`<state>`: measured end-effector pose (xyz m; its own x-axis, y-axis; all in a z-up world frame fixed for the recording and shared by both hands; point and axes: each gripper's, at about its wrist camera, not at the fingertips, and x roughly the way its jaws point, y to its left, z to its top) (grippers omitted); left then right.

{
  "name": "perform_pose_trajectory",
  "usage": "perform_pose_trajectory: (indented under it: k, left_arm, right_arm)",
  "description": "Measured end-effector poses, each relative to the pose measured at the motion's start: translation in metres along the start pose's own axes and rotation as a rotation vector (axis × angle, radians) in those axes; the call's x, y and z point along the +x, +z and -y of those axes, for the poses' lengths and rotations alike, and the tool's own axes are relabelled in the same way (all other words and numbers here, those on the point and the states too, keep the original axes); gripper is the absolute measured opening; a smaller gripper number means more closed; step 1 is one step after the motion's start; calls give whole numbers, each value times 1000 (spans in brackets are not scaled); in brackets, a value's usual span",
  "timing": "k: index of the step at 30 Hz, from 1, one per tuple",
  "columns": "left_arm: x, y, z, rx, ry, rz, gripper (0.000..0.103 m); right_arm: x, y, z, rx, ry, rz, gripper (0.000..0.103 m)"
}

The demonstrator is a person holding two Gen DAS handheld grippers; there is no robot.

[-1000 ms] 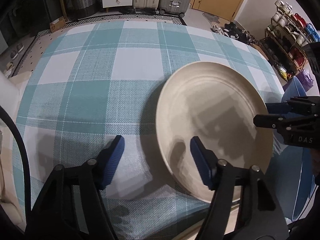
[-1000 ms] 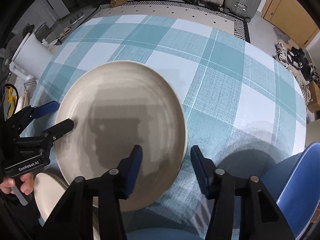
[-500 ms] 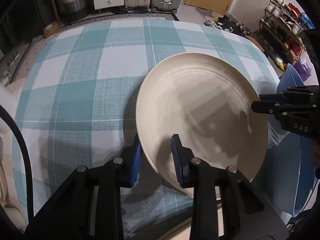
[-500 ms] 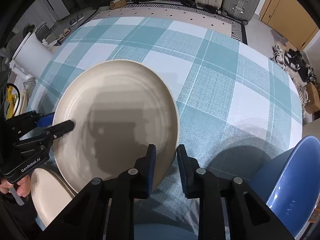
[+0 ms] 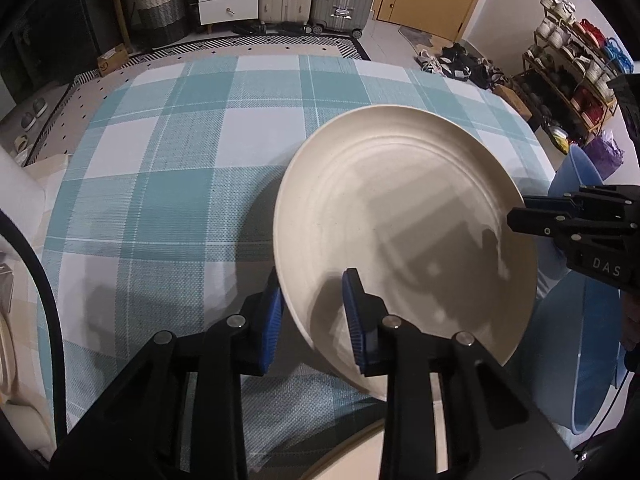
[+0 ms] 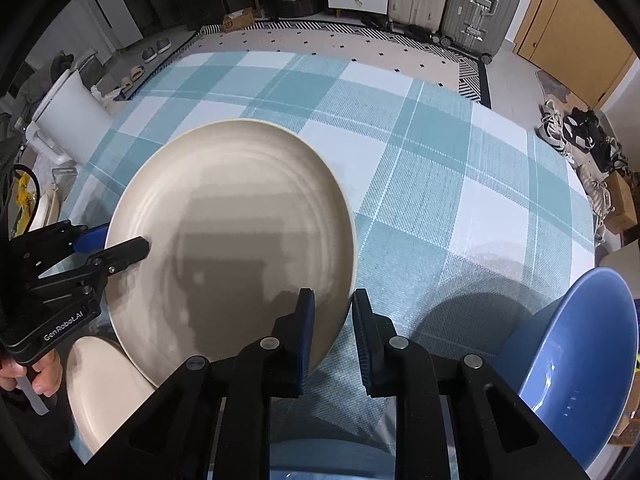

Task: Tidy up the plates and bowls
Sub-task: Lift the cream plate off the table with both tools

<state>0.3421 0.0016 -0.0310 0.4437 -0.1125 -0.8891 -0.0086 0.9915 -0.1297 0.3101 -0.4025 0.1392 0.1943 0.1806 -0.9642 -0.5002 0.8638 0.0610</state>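
A cloth of teal-and-white plaid covers the table. The large plate is plain cream, faintly ringed; a second cream plate shows at the near edge. The bowl is blue. The fingers are black with ribbed blue pads.

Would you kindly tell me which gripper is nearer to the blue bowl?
Right. The right gripper clamps the beige plate's rim beside the blue bowl; the left gripper holds the plate's opposite rim.
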Motion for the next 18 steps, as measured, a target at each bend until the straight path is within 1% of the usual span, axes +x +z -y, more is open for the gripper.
perform_pose_trajectory:
  k: [11, 18]
  left_arm:
    - [-41, -7, -3, -12, 11, 63, 26]
    - [-68, -15, -1, -11, 12, 97, 26]
  right_arm:
    - [-38, -5, -16, -25, 6, 82, 20]
    - [-58, -13, -25, -38, -2, 111, 20]
